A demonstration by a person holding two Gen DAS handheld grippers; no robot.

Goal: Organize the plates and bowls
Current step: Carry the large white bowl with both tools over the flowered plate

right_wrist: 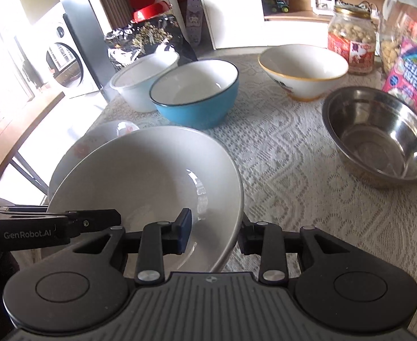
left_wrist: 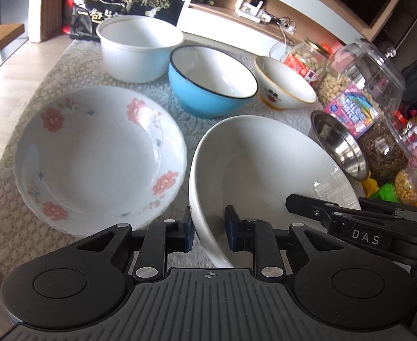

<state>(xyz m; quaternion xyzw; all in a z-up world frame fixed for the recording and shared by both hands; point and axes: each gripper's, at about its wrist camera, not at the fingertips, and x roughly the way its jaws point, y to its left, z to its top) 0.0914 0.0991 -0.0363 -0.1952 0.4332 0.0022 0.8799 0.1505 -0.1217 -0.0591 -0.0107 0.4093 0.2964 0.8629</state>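
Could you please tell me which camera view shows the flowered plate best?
The left wrist view: the flowered plate lies fully visible. In the right wrist view only a sliver shows behind the large white bowl.

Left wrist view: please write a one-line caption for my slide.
Both tools grip opposite rims of a plain white bowl, beside a floral plate and a blue bowl.

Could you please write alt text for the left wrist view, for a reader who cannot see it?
Both grippers' fingers straddle opposite rims of a plain white bowl, tilted over a lace tablecloth. A floral plate sits left; beyond are a white tub, blue bowl and steel bowl.
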